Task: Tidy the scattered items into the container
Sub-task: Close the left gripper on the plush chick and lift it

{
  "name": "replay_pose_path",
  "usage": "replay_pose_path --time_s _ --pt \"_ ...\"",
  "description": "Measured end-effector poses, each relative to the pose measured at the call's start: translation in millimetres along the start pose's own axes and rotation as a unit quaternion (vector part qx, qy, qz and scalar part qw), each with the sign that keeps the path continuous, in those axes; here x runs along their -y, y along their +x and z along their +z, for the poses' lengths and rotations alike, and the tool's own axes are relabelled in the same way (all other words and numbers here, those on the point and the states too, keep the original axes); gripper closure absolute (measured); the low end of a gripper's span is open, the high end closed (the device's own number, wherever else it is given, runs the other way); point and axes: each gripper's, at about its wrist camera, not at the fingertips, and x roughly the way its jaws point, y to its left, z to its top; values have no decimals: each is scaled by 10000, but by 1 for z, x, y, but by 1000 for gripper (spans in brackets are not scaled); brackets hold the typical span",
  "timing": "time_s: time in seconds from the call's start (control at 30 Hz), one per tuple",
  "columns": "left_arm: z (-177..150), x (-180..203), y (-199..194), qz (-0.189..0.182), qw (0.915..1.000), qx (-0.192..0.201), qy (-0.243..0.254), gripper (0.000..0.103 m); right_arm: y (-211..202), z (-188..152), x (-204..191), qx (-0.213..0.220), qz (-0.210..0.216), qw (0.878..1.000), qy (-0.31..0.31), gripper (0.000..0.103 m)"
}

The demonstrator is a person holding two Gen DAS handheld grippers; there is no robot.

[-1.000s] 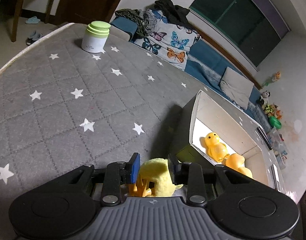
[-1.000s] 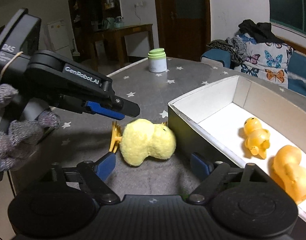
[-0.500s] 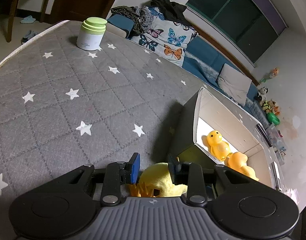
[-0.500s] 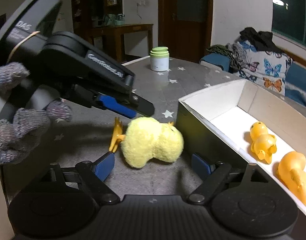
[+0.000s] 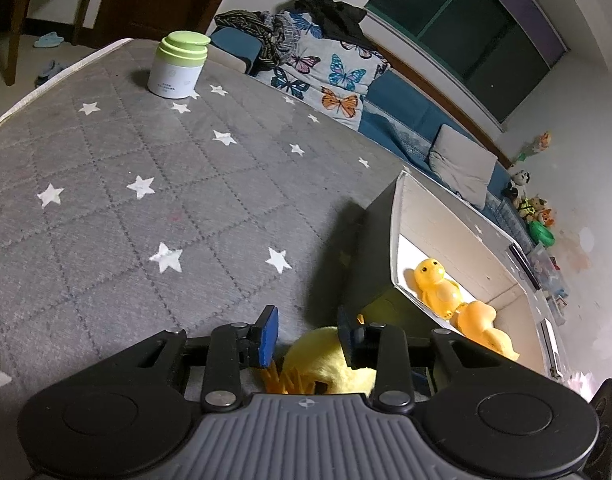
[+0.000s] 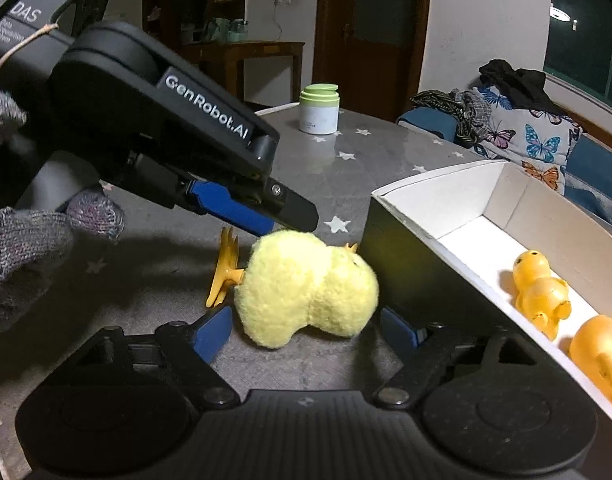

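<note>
Two sets of tongs close in on one plush chick [image 6: 306,288], which lies on its side on the grey star-quilted counter [image 5: 145,184], just beside the dark outer wall of the open box [image 6: 458,216]. The left tongs [image 5: 308,334] straddle the chick's back; their jaws are opening, and the blue pads stand slightly off the fluff rather than pressing it. In the right wrist view a gloved hand [image 6: 29,248] carries that tool down from the box's far-left side. The right tongs [image 6: 306,332] sit low in front of the chick, jaws wide but closing, each pad clear of the plush on either side. The chick's orange feet [image 6: 223,272] point away from the box. Inside the box, two orange rubber ducks [image 6: 540,290] lie along the white floor, leaving bare floor toward its near corner. Beyond the box's outer wall the counter runs open and flat up to a green-lidded jar [image 5: 179,65] standing near the far rim.
</note>
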Motion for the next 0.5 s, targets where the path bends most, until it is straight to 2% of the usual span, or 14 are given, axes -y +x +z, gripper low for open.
replay_pose_path --time_s 0.27,0.5 --pt "-5 -6 0 7 9999 31 -153 68 7 1 2 -83 74 9999 95 31" --pt "-11 -9 -14 -400 9985 -78 -370 68 2 -4 3 -65 114 9999 105 32"
